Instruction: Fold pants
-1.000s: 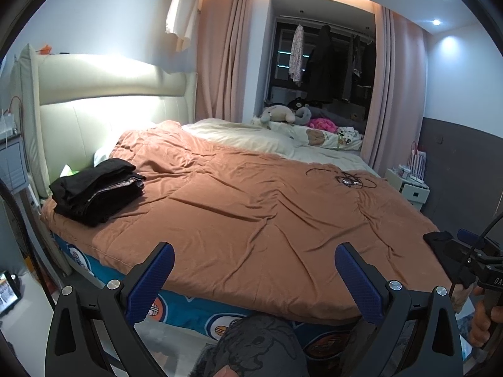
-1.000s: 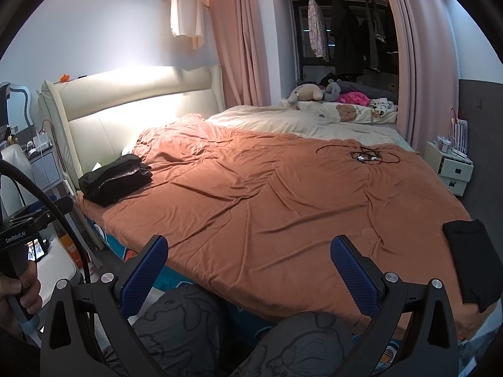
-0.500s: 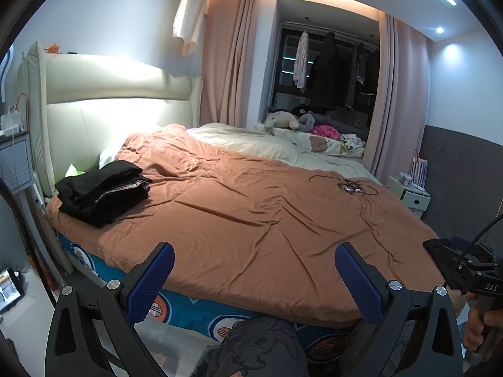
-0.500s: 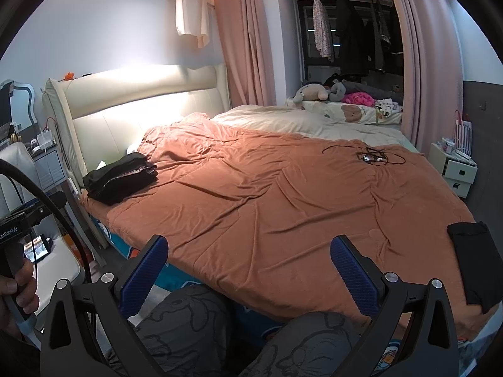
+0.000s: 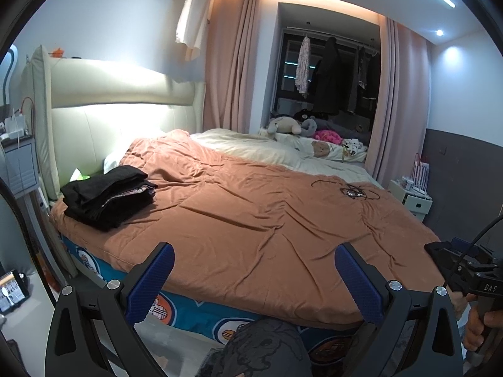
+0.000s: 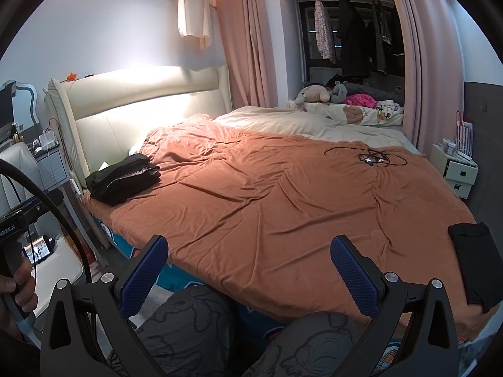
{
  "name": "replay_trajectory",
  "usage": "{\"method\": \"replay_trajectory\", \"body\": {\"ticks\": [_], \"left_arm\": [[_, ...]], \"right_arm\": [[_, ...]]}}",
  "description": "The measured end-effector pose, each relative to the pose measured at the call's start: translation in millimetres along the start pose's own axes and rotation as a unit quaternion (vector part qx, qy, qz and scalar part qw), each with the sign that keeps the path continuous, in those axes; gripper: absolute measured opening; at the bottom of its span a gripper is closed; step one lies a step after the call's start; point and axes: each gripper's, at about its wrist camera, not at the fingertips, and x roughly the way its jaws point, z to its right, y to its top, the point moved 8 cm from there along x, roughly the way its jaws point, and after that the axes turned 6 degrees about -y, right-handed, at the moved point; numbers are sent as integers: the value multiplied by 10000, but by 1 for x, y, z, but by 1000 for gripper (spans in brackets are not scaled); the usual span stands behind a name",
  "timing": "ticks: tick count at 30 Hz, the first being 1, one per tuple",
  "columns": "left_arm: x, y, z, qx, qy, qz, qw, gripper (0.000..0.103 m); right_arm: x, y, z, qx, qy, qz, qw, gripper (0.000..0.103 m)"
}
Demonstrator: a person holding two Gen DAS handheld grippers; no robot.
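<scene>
Left wrist view: left gripper [image 5: 254, 279] is wide open and empty; stack of black pants [image 5: 107, 196] lies at ten o'clock, well apart. Right wrist view: right gripper [image 6: 250, 271] is also wide open, empty; folded black pants [image 6: 476, 264] at three o'clock on the orange blanket [image 6: 283, 194].

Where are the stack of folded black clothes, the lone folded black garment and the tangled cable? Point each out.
stack of folded black clothes [image 5: 107, 196], left wrist view, top layer.
lone folded black garment [image 6: 474, 260], right wrist view, its middle.
tangled cable [image 6: 372, 158], right wrist view, central knot.
</scene>
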Motion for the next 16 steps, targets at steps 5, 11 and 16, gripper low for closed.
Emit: {"method": "replay_trajectory", "body": {"ticks": [5, 11, 16], "left_arm": [[-4, 2, 4, 91, -29, 11, 10000, 103], [-7, 4, 6, 107, -4, 38, 9999, 102], [-10, 5, 9, 117, 14, 86, 9999, 103]], "right_arm": [[-1, -1, -2, -14, -9, 10, 10000, 103], [-3, -2, -2, -25, -12, 7, 10000, 103], [-4, -2, -1, -26, -16, 21, 10000, 103]]}}
